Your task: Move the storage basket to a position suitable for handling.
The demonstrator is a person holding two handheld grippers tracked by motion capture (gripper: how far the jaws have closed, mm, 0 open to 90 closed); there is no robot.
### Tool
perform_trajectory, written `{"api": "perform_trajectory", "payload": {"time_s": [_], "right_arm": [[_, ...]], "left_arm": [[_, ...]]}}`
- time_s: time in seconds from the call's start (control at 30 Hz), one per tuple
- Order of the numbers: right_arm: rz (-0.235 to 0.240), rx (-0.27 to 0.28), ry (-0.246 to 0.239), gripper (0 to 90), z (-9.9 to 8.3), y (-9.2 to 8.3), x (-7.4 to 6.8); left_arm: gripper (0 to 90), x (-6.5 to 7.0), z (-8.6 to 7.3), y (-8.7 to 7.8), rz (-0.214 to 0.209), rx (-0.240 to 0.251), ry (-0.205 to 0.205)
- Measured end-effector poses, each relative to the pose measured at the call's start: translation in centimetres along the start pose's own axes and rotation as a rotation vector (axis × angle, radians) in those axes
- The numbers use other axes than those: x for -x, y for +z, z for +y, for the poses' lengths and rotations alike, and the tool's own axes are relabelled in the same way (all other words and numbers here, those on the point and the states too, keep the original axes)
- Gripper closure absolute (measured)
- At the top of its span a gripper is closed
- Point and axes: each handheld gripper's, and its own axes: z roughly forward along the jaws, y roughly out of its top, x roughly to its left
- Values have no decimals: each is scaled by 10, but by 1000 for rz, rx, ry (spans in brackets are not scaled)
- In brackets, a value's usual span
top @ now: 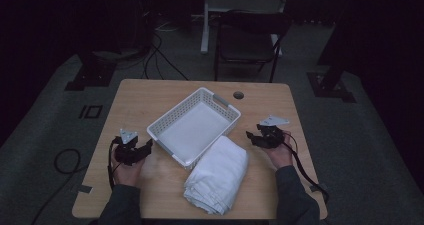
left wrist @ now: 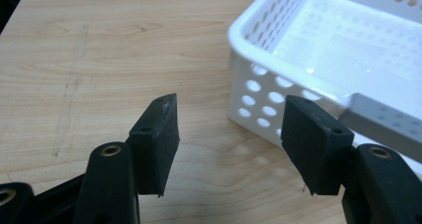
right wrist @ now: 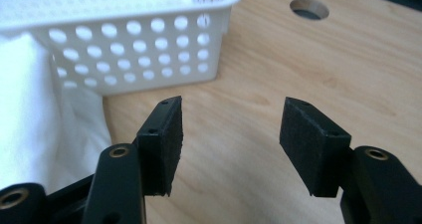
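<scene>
Risk sits mostly with the soft cloth, the folded white bundle lying on the near middle of the table, its far end touching the near corner of the basket. As I judge it, a pinch that catches only the top layer would let the fold open and the bundle sag apart when lifted. The basket is light and empty, so a knock from either side could slide or tip it, and cloth dragged over its rim could pull it along.

At the left, the left gripper hovers just beside the basket's left corner. In the left gripper view its fingers stand partly open, with bare table between them and the basket wall close ahead; they touch nothing.

At the right, the right gripper hangs near the cloth's far right edge and the basket's right side. In the right gripper view its fingers are likewise partly open and empty, with table between them, the cloth to one side and a round hole in the table beyond.
</scene>
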Motion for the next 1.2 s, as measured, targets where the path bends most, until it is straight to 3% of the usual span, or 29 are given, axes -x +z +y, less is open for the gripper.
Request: {"api": "perform_trajectory", "payload": {"time_s": [0.13,0.47,0.93,1.2], "right_arm": [[-3,12,-3,425,8,0,1],[-7,38,20,431,28,10,6],[4,43,36,441,48,31,4],[-6,43,51,467,55,42,8]], "left_arm": [[397,8,1,-4,14,11,31],[394,19,3,-12,-20,30,47],[391,29,-1,-18,-75,17,50],[389,41,-4,-25,-107,16,80]]}}
